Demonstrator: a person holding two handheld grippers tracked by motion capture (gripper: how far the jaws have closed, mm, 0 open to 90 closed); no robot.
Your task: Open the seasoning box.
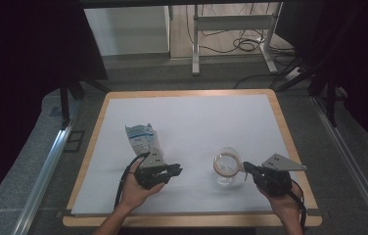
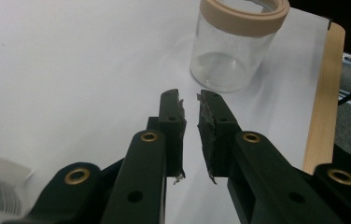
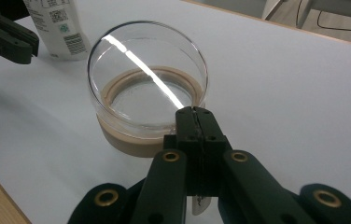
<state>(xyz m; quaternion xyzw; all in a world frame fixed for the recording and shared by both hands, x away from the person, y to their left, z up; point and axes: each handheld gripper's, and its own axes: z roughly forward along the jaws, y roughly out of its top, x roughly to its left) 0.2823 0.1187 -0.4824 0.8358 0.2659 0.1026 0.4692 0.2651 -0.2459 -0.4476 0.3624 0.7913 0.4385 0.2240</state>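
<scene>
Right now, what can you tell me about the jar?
The jar is clear, like glass or plastic, with a tan band round its mouth. It stands upright on the white sheet, near the table's right edge, and looks empty. The right gripper has its jaws pressed together at the jar's rim, seemingly pinching the wall. The left gripper points at it from a little way off and does not touch it.

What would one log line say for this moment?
left gripper: empty, near pouch | right gripper: shut on jar rim | jar: upright
</scene>
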